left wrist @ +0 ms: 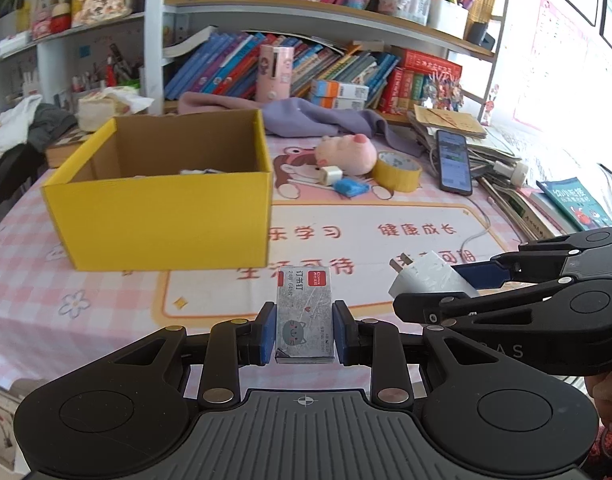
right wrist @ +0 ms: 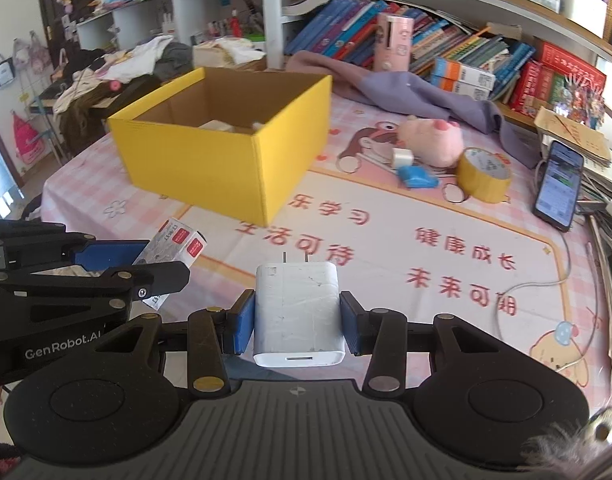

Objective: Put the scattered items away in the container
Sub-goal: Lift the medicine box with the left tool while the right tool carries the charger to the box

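— Both grippers are loaded, aren't they?

— Yes. Left gripper (left wrist: pixel 304 334) has its blue pads (left wrist: pixel 267 334) clamped on the sides of a small grey staple box (left wrist: pixel 304 316), held above the pink checked tablecloth (left wrist: pixel 105 292). Right gripper (right wrist: pixel 297 318) is closed on a white charger plug (right wrist: pixel 298 312), prongs pointing away from the camera.

— And the container?

— The yellow cardboard box (left wrist: pixel 161 216) stands on the cloth ahead and to the left of both grippers, top open. Something pale lies on its floor; I can't make out what from these angles.

— What else is loose on the table?

— Past the box, to its right: a pink plush pig (right wrist: pixel 432 140), a small white adapter (right wrist: pixel 402 157) just in front of it, a blue object (right wrist: pixel 417 179) beside that, and a roll of yellow tape (right wrist: pixel 483 176) standing on its flat face. A phone (right wrist: pixel 558 186) with its screen lit leans against stacked papers at the far right edge.

— How close are the grippers to each other?

— Side by side; each shows in the other's camera, near but apart.
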`<state>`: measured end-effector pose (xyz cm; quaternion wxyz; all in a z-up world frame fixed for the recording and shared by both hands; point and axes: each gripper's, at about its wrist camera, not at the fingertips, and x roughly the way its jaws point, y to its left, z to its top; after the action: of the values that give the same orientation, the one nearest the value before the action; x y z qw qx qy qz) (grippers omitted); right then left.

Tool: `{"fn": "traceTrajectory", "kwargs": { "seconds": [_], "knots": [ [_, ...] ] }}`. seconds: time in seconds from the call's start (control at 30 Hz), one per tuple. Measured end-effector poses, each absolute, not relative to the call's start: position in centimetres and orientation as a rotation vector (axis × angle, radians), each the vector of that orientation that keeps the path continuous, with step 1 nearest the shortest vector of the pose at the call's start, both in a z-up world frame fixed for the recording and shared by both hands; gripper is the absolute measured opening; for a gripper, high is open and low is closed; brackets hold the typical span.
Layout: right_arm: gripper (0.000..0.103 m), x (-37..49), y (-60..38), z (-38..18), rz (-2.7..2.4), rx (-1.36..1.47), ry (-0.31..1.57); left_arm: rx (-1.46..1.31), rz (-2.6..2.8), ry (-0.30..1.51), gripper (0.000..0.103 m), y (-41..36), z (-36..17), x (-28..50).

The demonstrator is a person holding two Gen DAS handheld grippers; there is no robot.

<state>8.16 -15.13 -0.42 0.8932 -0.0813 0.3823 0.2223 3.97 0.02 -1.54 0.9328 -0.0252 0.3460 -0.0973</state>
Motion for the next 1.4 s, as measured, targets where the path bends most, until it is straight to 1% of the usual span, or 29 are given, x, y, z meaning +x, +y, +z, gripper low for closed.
{"fn": "traceTrajectory", "kwargs": {
  "seconds": [0.67, 1.1, 1.4],
  "knots": [
    [0.041, 5.5, -9.7, -0.4, 0.558, -0.185, 0.775, -0.054, -0.112, 0.694, 0.028, 4.6, -1.2, 0.7],
    [0.041, 5.8, -6.8, -0.6, 0.621, -0.193, 0.767, -0.067, -0.043, 0.694, 0.028, 7.6, -1.1, 0.4],
    [0.041, 6.9, -5.2, -0.8, 0.669, -0.208, 0.796, -0.096, -0.006, 0.723, 0.028, 9.3, -1.4, 0.9]
  ]
}}
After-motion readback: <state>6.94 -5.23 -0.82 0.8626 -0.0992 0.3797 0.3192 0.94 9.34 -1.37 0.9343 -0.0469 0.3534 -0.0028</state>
